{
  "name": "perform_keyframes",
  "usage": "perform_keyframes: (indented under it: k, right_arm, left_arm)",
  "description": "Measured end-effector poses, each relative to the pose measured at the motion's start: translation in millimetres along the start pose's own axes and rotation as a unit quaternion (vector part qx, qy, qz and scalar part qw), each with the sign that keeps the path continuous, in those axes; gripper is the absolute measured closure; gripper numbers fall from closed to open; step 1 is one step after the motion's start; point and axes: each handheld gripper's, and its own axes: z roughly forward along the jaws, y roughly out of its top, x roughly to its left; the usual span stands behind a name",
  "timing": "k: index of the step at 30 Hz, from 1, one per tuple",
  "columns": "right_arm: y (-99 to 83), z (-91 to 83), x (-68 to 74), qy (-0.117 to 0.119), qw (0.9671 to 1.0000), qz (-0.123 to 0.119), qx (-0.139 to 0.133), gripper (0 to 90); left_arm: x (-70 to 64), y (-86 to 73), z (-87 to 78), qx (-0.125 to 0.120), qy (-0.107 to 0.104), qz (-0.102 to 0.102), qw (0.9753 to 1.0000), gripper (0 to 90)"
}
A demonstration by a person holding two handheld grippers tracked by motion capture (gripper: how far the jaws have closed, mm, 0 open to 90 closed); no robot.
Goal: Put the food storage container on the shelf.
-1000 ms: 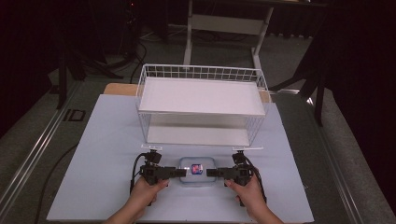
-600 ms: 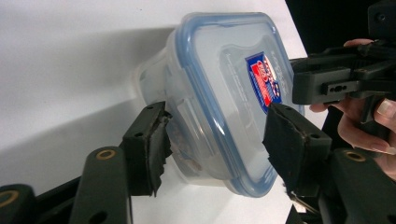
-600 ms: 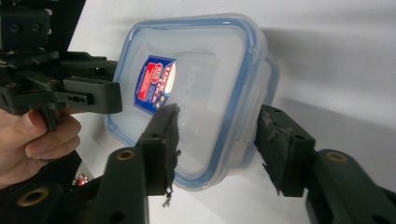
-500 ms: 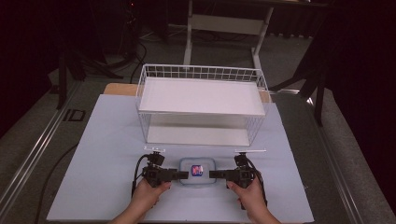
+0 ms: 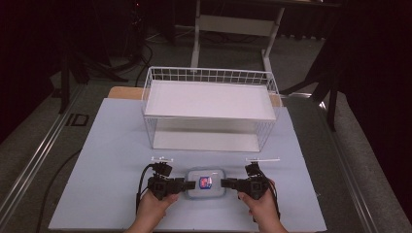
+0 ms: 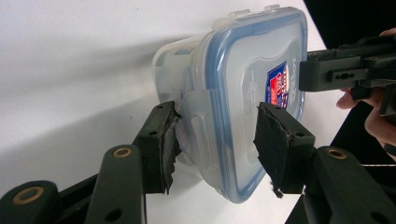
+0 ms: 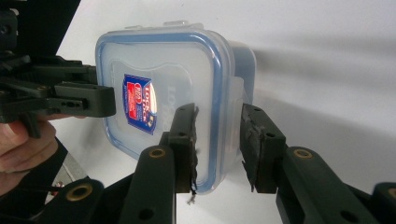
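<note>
- Your left gripper (image 6: pixel 215 140) straddles the lidded food container's (image 5: pixel 206 183) side latch, jaws parted.
- Your right gripper (image 7: pixel 217 140) brackets the opposite latch, narrowly parted.
- The container sits on the counter (image 5: pixel 107 160), near the wire basket (image 5: pixel 210 112).

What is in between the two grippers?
A plastic box with a blue-rimmed lid sits between the left gripper and right gripper, seen in the high view.

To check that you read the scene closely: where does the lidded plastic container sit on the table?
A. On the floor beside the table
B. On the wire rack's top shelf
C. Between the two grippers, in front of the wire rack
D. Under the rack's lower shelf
C: the high view shows the container on the table between the left gripper and right gripper, nearer the person than the wire rack.
</note>
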Motion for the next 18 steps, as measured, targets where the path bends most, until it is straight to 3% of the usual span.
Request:
perform_keyframes:
  k: [2,8,18]
  right_arm:
    - [-0.2,-0.8,1.0,-0.008,1.0,-0.005,-0.003,67.5]
    - [3.4,-0.1,-3.8,0.003,1.0,0.001,-0.007,67.4]
    - [28.6,-10.7,3.2,-0.014,0.9987,-0.026,-0.042,67.3]
  left_arm:
    - [0.9,1.9,-3.8,-0.006,-0.011,-0.007,0.9999,53.1]
    - [0.6,9.6,-5.0,-0.005,-0.009,-0.003,0.9999,54.3]
    - [-2.1,38.3,-10.2,-0.035,-0.012,0.022,0.9991,54.2]
